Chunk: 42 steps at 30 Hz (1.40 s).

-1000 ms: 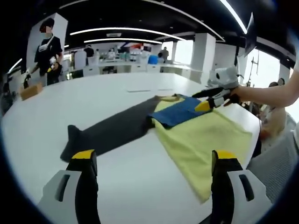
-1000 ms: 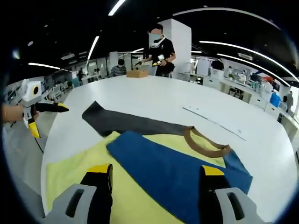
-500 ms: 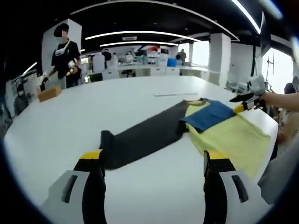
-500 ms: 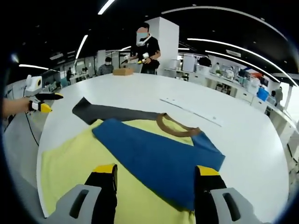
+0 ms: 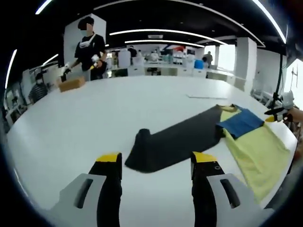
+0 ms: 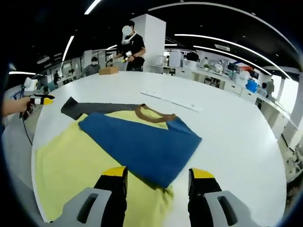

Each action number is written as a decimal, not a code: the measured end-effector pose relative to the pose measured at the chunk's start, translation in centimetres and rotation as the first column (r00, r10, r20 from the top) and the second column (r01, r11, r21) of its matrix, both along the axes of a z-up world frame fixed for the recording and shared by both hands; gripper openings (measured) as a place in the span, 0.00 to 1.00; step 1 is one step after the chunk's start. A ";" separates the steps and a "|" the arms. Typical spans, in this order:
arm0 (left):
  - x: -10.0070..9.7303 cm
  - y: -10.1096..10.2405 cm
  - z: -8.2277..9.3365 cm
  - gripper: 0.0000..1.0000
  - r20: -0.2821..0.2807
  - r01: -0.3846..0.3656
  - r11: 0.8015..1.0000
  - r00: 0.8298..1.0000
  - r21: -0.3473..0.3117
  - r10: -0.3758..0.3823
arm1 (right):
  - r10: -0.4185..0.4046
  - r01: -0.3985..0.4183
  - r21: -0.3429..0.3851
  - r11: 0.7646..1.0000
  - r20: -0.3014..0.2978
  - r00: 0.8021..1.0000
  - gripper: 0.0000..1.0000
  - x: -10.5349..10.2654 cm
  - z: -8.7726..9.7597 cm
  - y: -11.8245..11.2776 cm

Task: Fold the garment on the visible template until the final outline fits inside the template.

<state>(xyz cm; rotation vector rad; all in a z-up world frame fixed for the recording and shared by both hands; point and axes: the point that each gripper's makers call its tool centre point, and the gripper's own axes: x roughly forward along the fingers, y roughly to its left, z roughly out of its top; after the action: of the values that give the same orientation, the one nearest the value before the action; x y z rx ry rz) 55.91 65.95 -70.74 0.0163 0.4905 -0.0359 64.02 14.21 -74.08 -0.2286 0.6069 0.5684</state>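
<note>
A yellow garment [image 6: 71,161] lies flat on the white table [image 6: 227,123], with a brown collar [image 6: 154,114]. Its blue sleeve [image 6: 137,142] is folded across the body. Its dark grey sleeve [image 5: 175,141] stretches out flat, the cuff end slightly bunched. My left gripper [image 5: 156,161] stands open just short of the grey cuff, holding nothing. My right gripper [image 6: 158,172] is open over the yellow cloth at the blue sleeve's near edge, also holding nothing. Each gripper shows small in the other's view, the right gripper [image 5: 278,110] beyond the garment and the left gripper [image 6: 36,98] past the grey sleeve.
A thin pale strip [image 6: 173,101] lies on the table beyond the collar. At the far edge stands a person [image 5: 90,49] next to a cardboard box [image 5: 71,84]. The table's edge runs close along the yellow hem [image 5: 279,165]. Desks and other people fill the background.
The left view has swung along the grey sleeve to its cuff end. The right view has shifted toward the blue sleeve's end. The two grippers are farther apart; the garment lies as before.
</note>
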 end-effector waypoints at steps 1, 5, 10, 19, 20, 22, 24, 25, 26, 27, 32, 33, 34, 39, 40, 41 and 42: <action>0.1 0.3 -0.2 0.50 -0.009 -0.005 1.000 1.000 0.007 0.005 | -0.005 0.005 -0.002 1.000 -0.001 1.000 0.42 0.0 0.0 -0.2; 0.6 1.4 -0.8 0.45 -0.029 -0.024 1.000 0.999 0.015 0.025 | -0.007 0.007 -0.020 1.000 -0.010 1.000 0.36 -0.2 -0.3 -0.7; 0.7 3.6 -2.7 0.32 -0.109 -0.045 0.995 0.993 0.089 0.054 | -0.002 0.001 -0.051 0.999 -0.017 1.000 0.28 -0.1 -0.8 -1.3; 2.1 4.6 -4.7 0.30 -0.169 -0.045 0.993 0.984 0.110 0.063 | 0.025 -0.029 -0.138 0.990 -0.032 0.999 0.16 0.2 -2.7 -1.6; 2.4 4.6 -4.9 0.29 -0.177 -0.044 0.993 0.982 0.113 0.063 | 0.025 -0.030 -0.144 0.989 -0.033 0.999 0.15 0.3 -2.8 -1.7; 2.7 4.6 -5.2 0.28 -0.186 -0.036 0.991 0.981 0.125 0.059 | 0.024 -0.029 -0.145 0.989 -0.039 0.999 0.15 0.5 -3.1 -1.7; 3.0 4.6 -5.6 0.28 -0.204 -0.022 0.990 0.978 0.140 0.051 | 0.015 -0.021 -0.126 0.992 -0.049 0.999 0.12 0.7 -3.2 -1.6; 3.1 4.5 -5.7 0.28 -0.207 -0.017 0.990 0.977 0.139 0.046 | 0.013 -0.019 -0.124 0.992 -0.050 0.999 0.11 0.7 -3.2 -1.6; 3.3 4.4 -5.8 0.28 -0.208 -0.011 0.991 0.977 0.130 0.038 | 0.010 -0.016 -0.124 0.992 -0.050 0.999 0.10 0.8 -3.2 -1.6; 3.4 4.2 -5.8 0.28 -0.206 -0.009 0.993 0.978 0.119 0.033 | 0.007 -0.013 -0.125 0.992 -0.049 0.999 0.10 0.8 -3.3 -1.6; 3.5 3.0 -6.8 0.20 -0.242 0.031 0.997 0.970 0.064 -0.015 | -0.001 -0.005 -0.123 0.992 -0.052 0.999 0.08 1.0 -3.3 -1.8; 3.8 2.8 -6.6 0.18 -0.223 0.030 0.998 0.975 0.052 -0.018 | -0.002 -0.004 -0.123 0.992 -0.051 0.999 0.08 1.0 -3.3 -1.8; 3.7 2.9 -6.7 0.19 -0.231 0.025 0.998 0.973 0.059 -0.011 | -0.004 -0.003 -0.125 0.992 -0.051 0.999 0.07 1.0 -3.4 -1.8; 3.9 2.7 -6.8 0.15 -0.234 0.003 1.000 0.972 0.009 -0.001 | -0.008 0.002 -0.129 0.992 -0.046 0.999 0.02 0.9 -3.4 -1.5; 3.8 2.7 -6.8 0.11 -0.239 -0.010 1.000 0.971 -0.005 0.009 | -0.008 0.002 -0.129 0.992 -0.046 0.999 0.02 0.9 -3.5 -1.5; 3.7 2.8 -6.8 0.11 -0.238 -0.018 1.000 0.971 0.002 0.018 | -0.009 0.003 -0.132 0.991 -0.047 0.999 0.02 0.9 -3.5 -1.5; 3.7 2.8 -6.8 0.11 -0.239 -0.025 1.000 0.971 -0.001 0.024 | -0.008 0.002 -0.133 0.991 -0.047 0.999 0.01 0.9 -3.6 -1.4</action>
<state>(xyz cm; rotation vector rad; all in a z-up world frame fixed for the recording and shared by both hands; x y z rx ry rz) 59.63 68.77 -77.54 0.0013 0.7323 -0.0143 64.93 12.78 -77.64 -0.3399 0.6926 0.5305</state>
